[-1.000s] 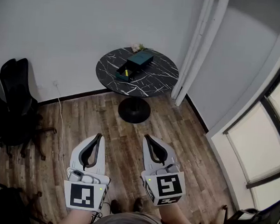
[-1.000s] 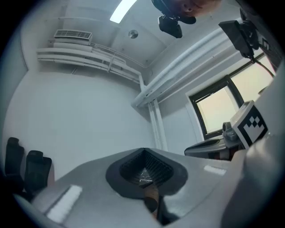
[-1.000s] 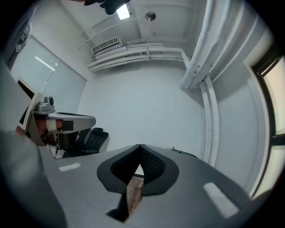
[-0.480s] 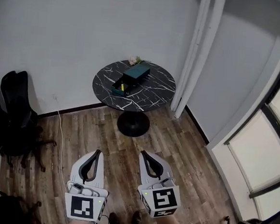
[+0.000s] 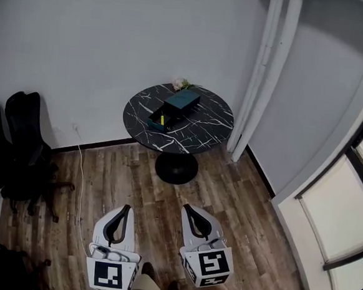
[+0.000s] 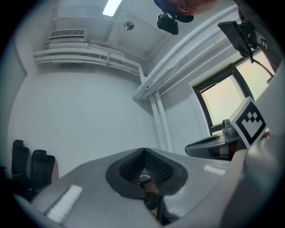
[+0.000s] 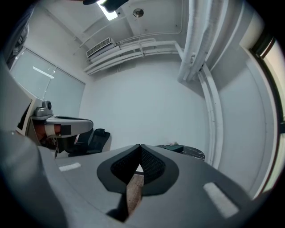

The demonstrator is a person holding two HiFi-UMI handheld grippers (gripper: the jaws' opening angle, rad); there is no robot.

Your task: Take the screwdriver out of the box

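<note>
Far ahead in the head view stands a round black marble table (image 5: 198, 131). On it lies a dark teal box (image 5: 182, 101) with its drawer pulled out, and a yellow screwdriver (image 5: 161, 119) lies in the drawer. Both grippers hover over the wooden floor, well short of the table. My left gripper (image 5: 126, 206) and my right gripper (image 5: 187, 206) are shut, with nothing between their jaws. In the right gripper view the table (image 7: 189, 152) and box (image 7: 173, 146) show small beyond the shut right gripper (image 7: 140, 145). The left gripper view shows the left gripper (image 6: 143, 150) shut.
Black office chairs (image 5: 17, 150) stand at the left wall. A white cable (image 5: 80, 164) runs down the wall to the floor. White pipes (image 5: 260, 78) rise right of the table. A small flower bunch (image 5: 181, 84) sits at the table's far edge. Windows (image 5: 345, 216) line the right side.
The table and box have slid lower in the head view. Both grippers sit lower in the picture and stay shut.
</note>
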